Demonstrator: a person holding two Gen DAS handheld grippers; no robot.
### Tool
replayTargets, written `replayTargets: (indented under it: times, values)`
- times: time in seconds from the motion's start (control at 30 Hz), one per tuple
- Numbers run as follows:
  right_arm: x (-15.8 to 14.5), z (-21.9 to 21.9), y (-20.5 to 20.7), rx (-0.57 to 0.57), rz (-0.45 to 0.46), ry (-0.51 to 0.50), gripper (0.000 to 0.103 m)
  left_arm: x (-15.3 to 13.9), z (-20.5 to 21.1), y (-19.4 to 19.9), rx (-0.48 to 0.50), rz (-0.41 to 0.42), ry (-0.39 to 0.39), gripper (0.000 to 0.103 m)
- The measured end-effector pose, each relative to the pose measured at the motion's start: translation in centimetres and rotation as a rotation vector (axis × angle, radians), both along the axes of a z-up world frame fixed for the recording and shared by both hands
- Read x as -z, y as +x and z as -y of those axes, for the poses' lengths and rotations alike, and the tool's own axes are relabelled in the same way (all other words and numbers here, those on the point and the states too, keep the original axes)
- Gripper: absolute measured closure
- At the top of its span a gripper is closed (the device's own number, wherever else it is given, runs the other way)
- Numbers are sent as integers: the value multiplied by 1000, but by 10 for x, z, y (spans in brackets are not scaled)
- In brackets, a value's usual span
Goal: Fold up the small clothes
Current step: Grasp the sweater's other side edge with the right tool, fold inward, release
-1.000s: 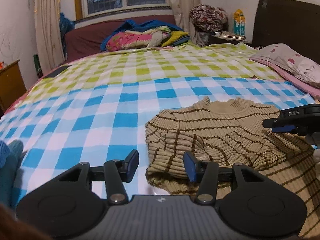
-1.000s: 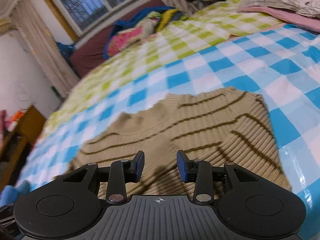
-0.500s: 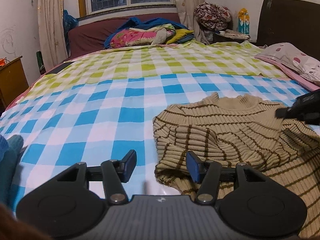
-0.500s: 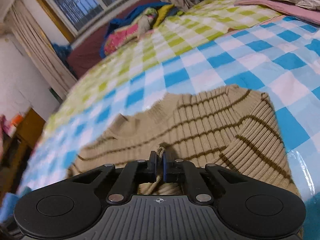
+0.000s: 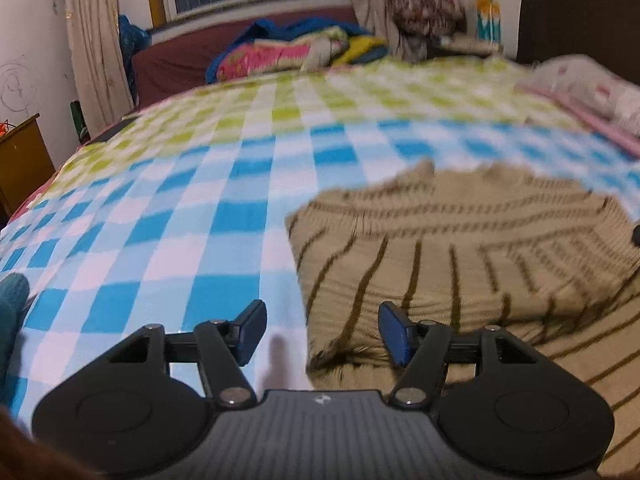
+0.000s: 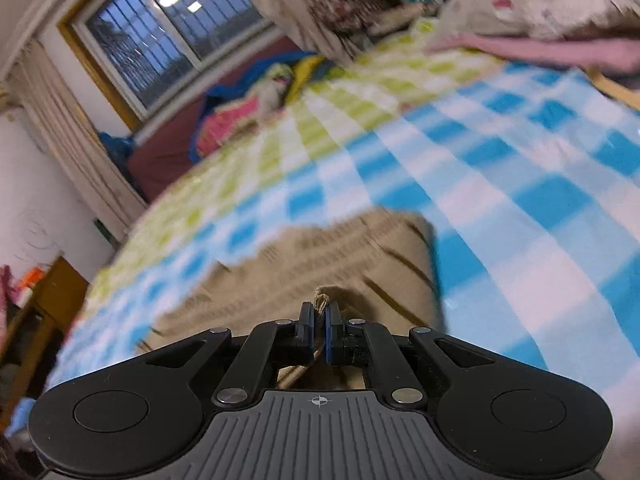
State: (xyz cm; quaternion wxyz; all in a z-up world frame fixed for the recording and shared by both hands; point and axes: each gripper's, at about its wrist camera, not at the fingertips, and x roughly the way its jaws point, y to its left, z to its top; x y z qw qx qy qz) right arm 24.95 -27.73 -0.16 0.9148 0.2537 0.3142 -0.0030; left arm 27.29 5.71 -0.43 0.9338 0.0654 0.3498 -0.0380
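A tan sweater with thin brown stripes point(image 5: 460, 248) lies on the checked bed sheet point(image 5: 192, 216), one sleeve folded across its body. My left gripper point(image 5: 322, 330) hovers low over the sweater's near left corner, its jaws opening; the corner's edge lies between the blue pads, which do not press on it. In the right wrist view the same sweater point(image 6: 320, 256) is bunched up, and my right gripper point(image 6: 320, 322) is shut on a pinch of its knit. Both views are blurred by motion.
A pile of bright bedding point(image 5: 296, 50) lies at the far end of the bed under the window. A pillow point(image 5: 592, 84) sits at the right. A wooden cabinet point(image 5: 20, 156) stands left of the bed. A teal cloth point(image 5: 12, 308) shows at the left edge.
My right gripper closed on the sweater and has pulled the fabric along, bunching it. My left gripper has sunk toward the sweater's left corner, and its jaws stand wider.
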Motion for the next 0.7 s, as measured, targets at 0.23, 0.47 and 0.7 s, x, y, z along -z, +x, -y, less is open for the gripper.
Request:
replayTargets:
  times: [0.23,0.47,0.7]
  values:
    - [6,-5,-2,22,10,-150,92,-5,3,-6,-9,1,22,35]
    - [-20,-23,-25,-14,112,-236,91,-12,8,-21,-6,-8,26,35]
    - [-3,-45,-10,-115,11,-289,91,-7,20,-29,4,-46,56,35]
